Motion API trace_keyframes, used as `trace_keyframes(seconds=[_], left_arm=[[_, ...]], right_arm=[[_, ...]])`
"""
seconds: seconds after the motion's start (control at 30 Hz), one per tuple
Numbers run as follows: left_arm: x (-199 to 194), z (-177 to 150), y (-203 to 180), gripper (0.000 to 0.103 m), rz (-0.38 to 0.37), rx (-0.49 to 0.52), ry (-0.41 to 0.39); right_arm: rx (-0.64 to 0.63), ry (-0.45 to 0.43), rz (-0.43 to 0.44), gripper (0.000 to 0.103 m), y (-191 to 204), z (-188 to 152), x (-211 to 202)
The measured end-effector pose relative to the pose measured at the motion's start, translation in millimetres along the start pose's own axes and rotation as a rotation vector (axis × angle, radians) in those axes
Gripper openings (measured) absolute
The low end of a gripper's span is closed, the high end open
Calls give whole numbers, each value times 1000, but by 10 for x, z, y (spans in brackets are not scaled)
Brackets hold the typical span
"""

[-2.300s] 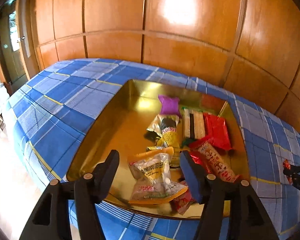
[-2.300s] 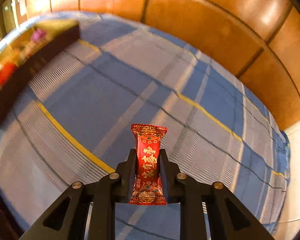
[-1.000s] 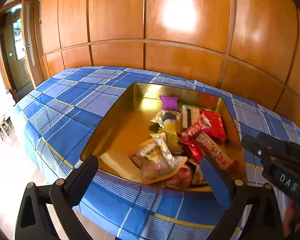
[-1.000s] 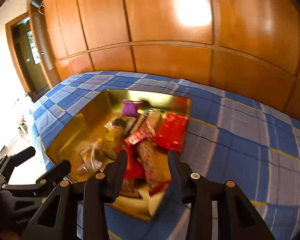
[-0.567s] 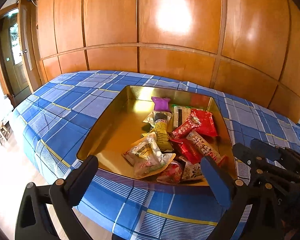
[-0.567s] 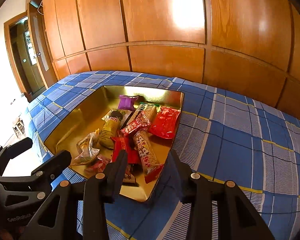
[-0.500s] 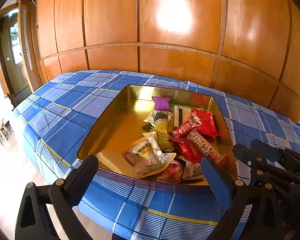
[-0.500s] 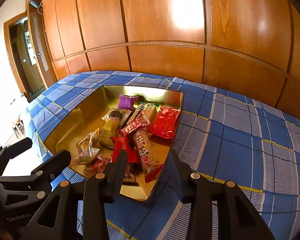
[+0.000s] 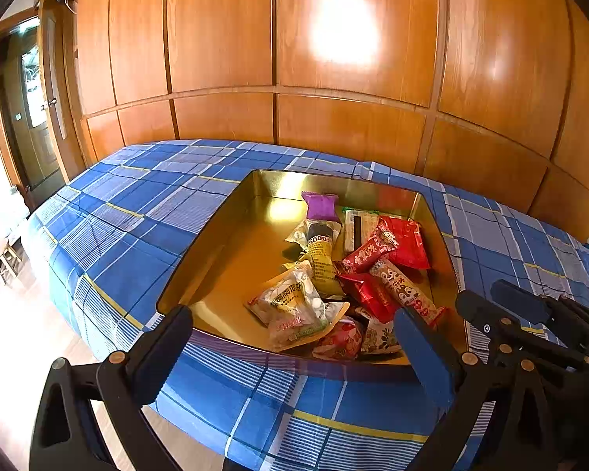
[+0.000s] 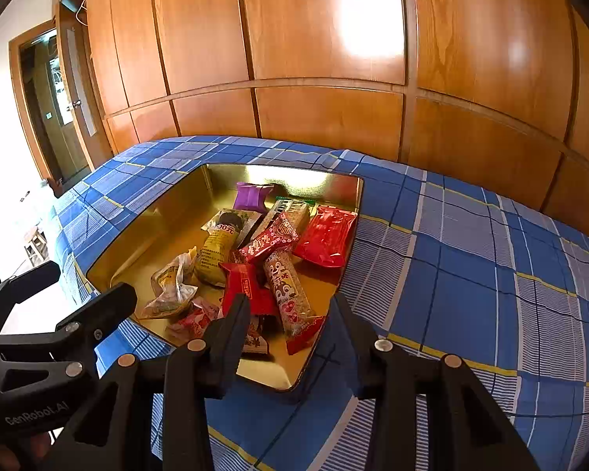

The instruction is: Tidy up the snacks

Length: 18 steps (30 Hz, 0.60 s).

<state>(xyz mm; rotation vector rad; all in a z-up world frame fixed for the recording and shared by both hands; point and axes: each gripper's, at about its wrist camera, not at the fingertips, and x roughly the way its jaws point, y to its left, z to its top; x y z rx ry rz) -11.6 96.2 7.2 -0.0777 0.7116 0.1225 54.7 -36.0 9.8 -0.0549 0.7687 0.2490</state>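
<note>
While both claws stand released and empty, left gripper (image 9: pixel 294 337) and right gripper (image 10: pixel 290 322) sit at the glossy gold tray's (image 9: pixel 224 243) near rim; crinkled snack packets (image 9: pixel 333 274) lie ahead, bare floor left.

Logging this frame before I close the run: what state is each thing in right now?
left gripper: open, empty
right gripper: open, empty
gold tray: flat on the bed, holding all the visible snacks
purple packet: sealed, at the tray's far end
blue plaid bedspread: spread flat
</note>
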Motion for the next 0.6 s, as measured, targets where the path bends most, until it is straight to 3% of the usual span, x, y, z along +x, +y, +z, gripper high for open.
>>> trace_keyframes(seconds=[0.6], left_arm=[[-31, 23, 40, 102, -38, -18, -20]], right_arm=[[21, -4, -6, 42, -117, 6, -21]])
